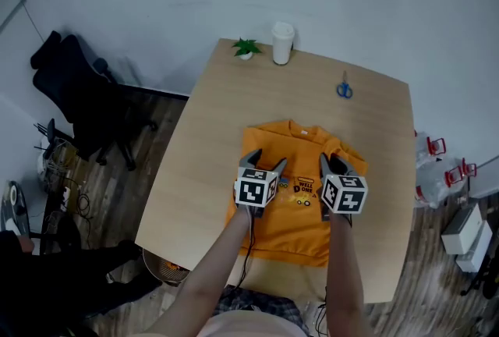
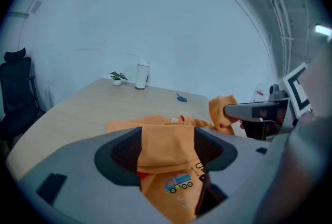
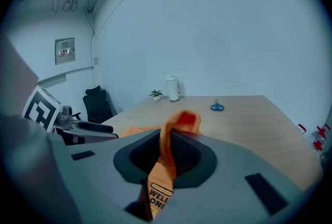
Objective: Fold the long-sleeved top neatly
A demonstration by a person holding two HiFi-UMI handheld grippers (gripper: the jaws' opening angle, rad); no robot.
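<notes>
An orange long-sleeved top [image 1: 288, 230] with a printed front lies on the wooden table [image 1: 207, 148]. Both grippers hover over its upper half. My left gripper [image 1: 263, 161] has its jaws wide, and a broad fold of the top [image 2: 155, 137] fills the gap from pad to pad, lifted off the rest. My right gripper [image 1: 334, 164] is shut on a thin strip of sleeve, with the ribbed cuff [image 3: 182, 123] sticking up between its pads. The left gripper view shows the right gripper [image 2: 254, 112] at the right with that sleeve [image 2: 222, 112] bunched at its tip.
Blue scissors [image 1: 345, 89], a white cup [image 1: 282, 43] and a small green plant [image 1: 247, 48] stand near the table's far edge. A black office chair [image 1: 78, 94] is on the floor to the left. Red-handled items [image 1: 452, 172] lie to the right of the table.
</notes>
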